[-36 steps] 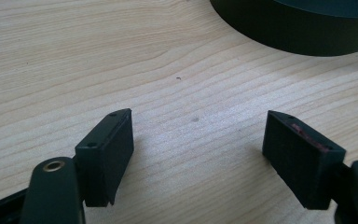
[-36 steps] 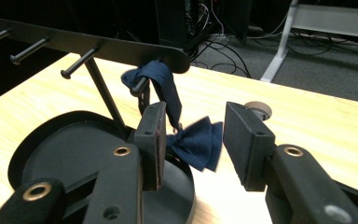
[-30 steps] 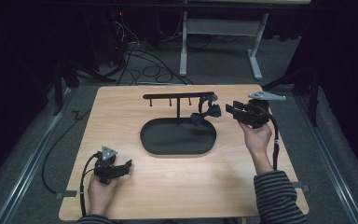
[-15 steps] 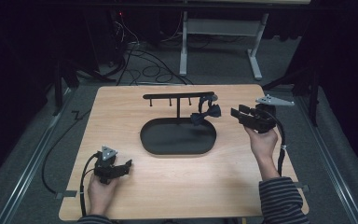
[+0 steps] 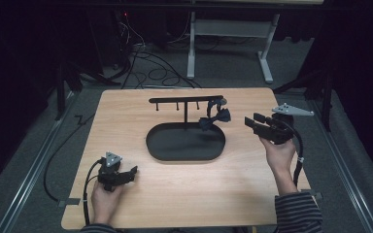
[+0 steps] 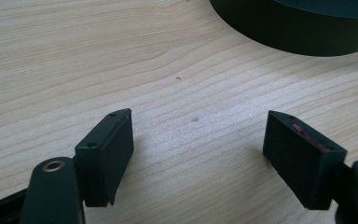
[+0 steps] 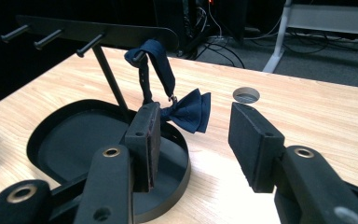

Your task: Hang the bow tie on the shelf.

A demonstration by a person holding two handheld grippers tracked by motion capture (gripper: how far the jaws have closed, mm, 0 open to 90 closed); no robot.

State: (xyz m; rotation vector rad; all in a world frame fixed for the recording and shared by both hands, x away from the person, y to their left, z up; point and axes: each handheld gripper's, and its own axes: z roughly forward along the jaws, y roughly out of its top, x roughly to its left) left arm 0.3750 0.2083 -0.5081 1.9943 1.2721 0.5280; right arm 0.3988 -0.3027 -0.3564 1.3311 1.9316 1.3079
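On rack peg (image 5: 216, 101): bow tie (image 5: 214, 118); right tongs (image 5: 248, 122) just opening, empty

A wooden table (image 5: 126, 116) bears an oval black tray (image 5: 185, 143).

Bow tie (image 7: 190, 110) hanging on rack (image 7: 98, 33)

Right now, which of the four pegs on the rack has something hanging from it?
The peg at the end nearest the right gripper: a navy bow tie hangs from it by its strap, above the tray. The other three pegs are bare.
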